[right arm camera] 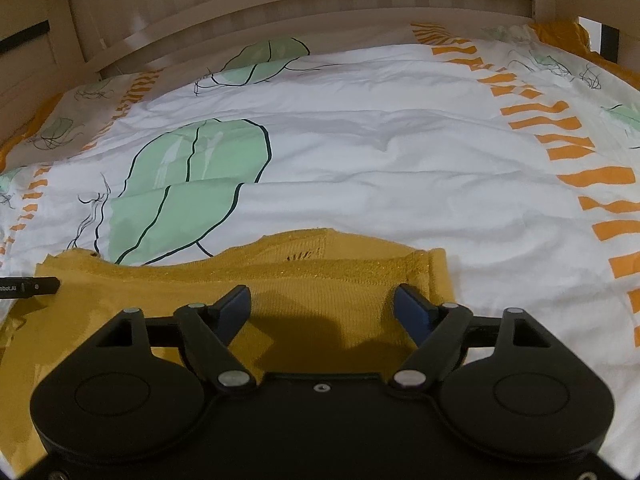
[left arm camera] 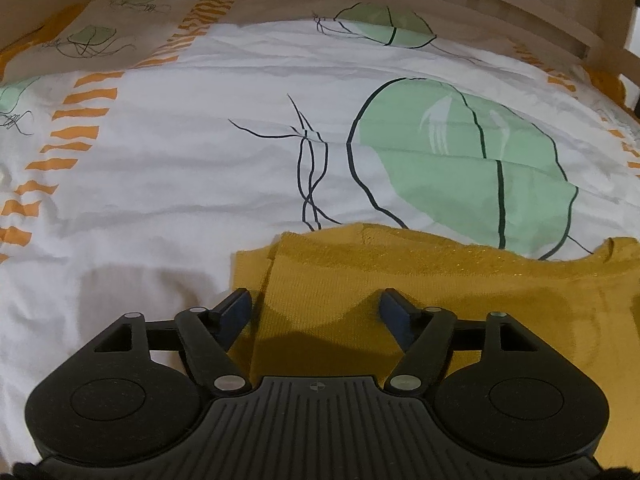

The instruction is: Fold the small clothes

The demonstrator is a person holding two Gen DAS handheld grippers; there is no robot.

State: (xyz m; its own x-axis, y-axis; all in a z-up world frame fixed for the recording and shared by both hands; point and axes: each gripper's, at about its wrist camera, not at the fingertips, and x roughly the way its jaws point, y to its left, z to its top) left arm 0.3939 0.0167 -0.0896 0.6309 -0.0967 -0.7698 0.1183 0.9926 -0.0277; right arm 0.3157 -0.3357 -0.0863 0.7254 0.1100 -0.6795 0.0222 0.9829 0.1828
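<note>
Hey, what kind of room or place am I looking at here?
Most likely a bedroom: a patterned duvet covers a bed with a slatted wooden bed frame behind it, and a mustard sweater lies spread on top.

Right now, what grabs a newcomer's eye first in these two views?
The mustard-yellow garment lies flat on the near part of the bed, with the left gripper and right gripper both open over it. Behind it spreads the white duvet with big green leaf prints and orange stripes.
</note>
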